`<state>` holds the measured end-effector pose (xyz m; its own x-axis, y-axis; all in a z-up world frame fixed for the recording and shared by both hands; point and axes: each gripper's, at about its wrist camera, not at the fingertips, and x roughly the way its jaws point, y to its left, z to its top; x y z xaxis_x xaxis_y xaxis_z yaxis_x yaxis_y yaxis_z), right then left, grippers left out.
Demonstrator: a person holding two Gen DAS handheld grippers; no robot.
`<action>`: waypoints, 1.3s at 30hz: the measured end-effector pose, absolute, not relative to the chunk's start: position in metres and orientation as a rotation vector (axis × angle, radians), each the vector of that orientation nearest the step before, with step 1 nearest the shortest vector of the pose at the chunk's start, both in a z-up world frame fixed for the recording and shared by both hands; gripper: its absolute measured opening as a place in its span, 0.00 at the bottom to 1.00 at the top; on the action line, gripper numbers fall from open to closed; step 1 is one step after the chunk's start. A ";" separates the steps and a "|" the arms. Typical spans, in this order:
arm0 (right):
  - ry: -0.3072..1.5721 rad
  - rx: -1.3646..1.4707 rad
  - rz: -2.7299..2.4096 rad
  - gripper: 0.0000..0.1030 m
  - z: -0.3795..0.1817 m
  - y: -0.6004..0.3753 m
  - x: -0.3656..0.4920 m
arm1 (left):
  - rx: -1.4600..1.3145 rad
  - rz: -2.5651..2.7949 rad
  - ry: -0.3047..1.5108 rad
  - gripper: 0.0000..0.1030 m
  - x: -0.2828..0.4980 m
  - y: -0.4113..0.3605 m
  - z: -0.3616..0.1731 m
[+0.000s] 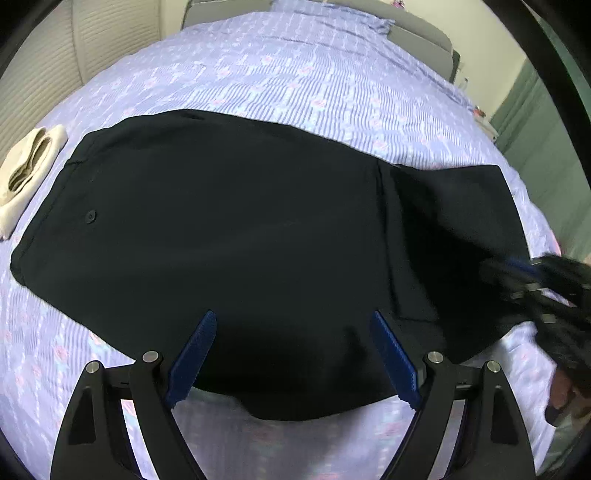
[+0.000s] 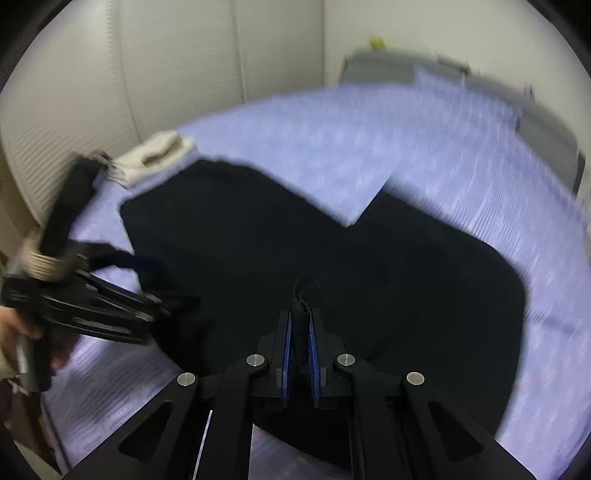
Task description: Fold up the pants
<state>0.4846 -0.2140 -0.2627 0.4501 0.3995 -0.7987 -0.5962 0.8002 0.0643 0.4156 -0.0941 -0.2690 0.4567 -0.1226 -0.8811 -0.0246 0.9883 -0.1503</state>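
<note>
Black pants (image 1: 229, 236) lie flat on the bed, waistband with a button at the left, legs bent over at the right. My left gripper (image 1: 291, 325) is open just above the near edge of the pants, empty. My right gripper (image 2: 300, 317) is shut on a pinched fold of the pants (image 2: 369, 295), which spread out ahead of it. In the left wrist view the right gripper (image 1: 517, 273) sits blurred at the right edge of the pants. In the right wrist view the left gripper (image 2: 170, 302) is at the left, over the pants' near edge.
A lilac patterned bedsheet (image 1: 295, 74) covers the bed. A folded cream garment (image 1: 29, 170) lies at the left by the waistband. A grey headboard (image 1: 417, 33) and white closet doors (image 2: 147, 74) stand behind. A green door (image 1: 535, 122) is at the right.
</note>
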 end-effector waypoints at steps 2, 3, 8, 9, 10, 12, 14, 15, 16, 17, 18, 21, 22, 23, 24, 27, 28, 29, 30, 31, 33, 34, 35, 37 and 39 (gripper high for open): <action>0.962 -0.217 0.602 0.10 -0.280 -0.210 0.488 | -0.123 -0.080 1.095 0.83 0.420 -0.090 -0.271; 0.965 -0.200 0.603 0.10 -0.284 -0.211 0.485 | -0.110 -0.086 1.091 0.83 0.424 -0.089 -0.270; 0.934 -0.147 0.616 0.10 -0.285 -0.196 0.468 | -0.073 -0.206 1.063 0.83 0.453 -0.090 -0.260; 0.950 -0.158 0.611 0.10 -0.292 -0.191 0.469 | -0.072 -0.243 1.056 0.83 0.460 -0.091 -0.257; 0.966 -0.160 0.602 0.10 -0.297 -0.187 0.469 | -0.076 -0.275 1.056 0.83 0.467 -0.092 -0.256; 1.001 -0.128 0.573 0.10 -0.309 -0.189 0.471 | -0.117 -0.405 1.083 0.83 0.490 -0.096 -0.258; 0.996 -0.084 0.539 0.10 -0.310 -0.193 0.471 | -0.165 -0.506 1.109 0.83 0.511 -0.102 -0.261; 0.990 -0.068 0.526 0.10 -0.310 -0.195 0.469 | -0.192 -0.555 1.121 0.83 0.522 -0.106 -0.264; 0.984 -0.046 0.512 0.11 -0.310 -0.197 0.468 | -0.205 -0.584 1.136 0.83 0.536 -0.109 -0.269; 0.982 -0.019 0.495 0.12 -0.311 -0.199 0.466 | -0.217 -0.598 1.144 0.83 0.544 -0.111 -0.273; 0.983 -0.005 0.480 0.12 -0.312 -0.200 0.464 | -0.232 -0.614 1.161 0.82 0.556 -0.114 -0.280; 0.973 0.016 0.425 0.12 -0.314 -0.199 0.459 | -0.284 -0.645 1.238 0.78 0.579 -0.122 -0.301; 0.963 0.024 0.404 0.13 -0.312 -0.199 0.456 | -0.273 -0.648 1.249 0.75 0.583 -0.126 -0.305; 0.935 0.027 0.387 0.13 -0.307 -0.197 0.452 | -0.247 -0.660 1.246 0.74 0.585 -0.130 -0.307; 0.918 0.018 0.373 0.13 -0.304 -0.195 0.448 | -0.226 -0.678 1.236 0.73 0.585 -0.134 -0.307; 0.905 0.005 0.363 0.13 -0.305 -0.185 0.442 | -0.194 -0.739 1.228 0.60 0.593 -0.146 -0.309; 0.915 0.019 0.361 0.13 -0.308 -0.183 0.444 | -0.189 -0.744 1.241 0.60 0.596 -0.150 -0.312; 0.930 0.040 0.354 0.13 -0.314 -0.183 0.447 | -0.171 -0.745 1.254 0.60 0.600 -0.155 -0.316; 0.936 0.053 0.344 0.13 -0.317 -0.186 0.450 | -0.168 -0.751 1.254 0.60 0.599 -0.154 -0.314; 0.942 0.069 0.334 0.13 -0.319 -0.188 0.451 | -0.183 -0.761 1.253 0.60 0.603 -0.149 -0.315; 0.931 0.113 0.313 0.13 -0.317 -0.195 0.453 | -0.238 -0.775 1.243 0.60 0.612 -0.143 -0.311; 0.917 0.114 0.296 0.13 -0.314 -0.195 0.453 | -0.236 -0.775 1.225 0.60 0.613 -0.141 -0.308; 0.907 0.096 0.280 0.13 -0.312 -0.192 0.452 | -0.202 -0.766 1.203 0.60 0.615 -0.143 -0.307; 0.894 0.052 0.258 0.13 -0.312 -0.184 0.452 | -0.118 -0.756 1.201 0.61 0.616 -0.156 -0.308; 0.907 0.045 0.253 0.13 -0.319 -0.178 0.454 | -0.026 -0.746 1.203 0.61 0.621 -0.170 -0.311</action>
<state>0.4542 -0.1780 -0.3189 0.5889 0.2360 -0.7730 -0.1979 0.9694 0.1452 0.6209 -0.1698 -0.3113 0.1548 -0.5342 -0.8311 0.5075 0.7647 -0.3970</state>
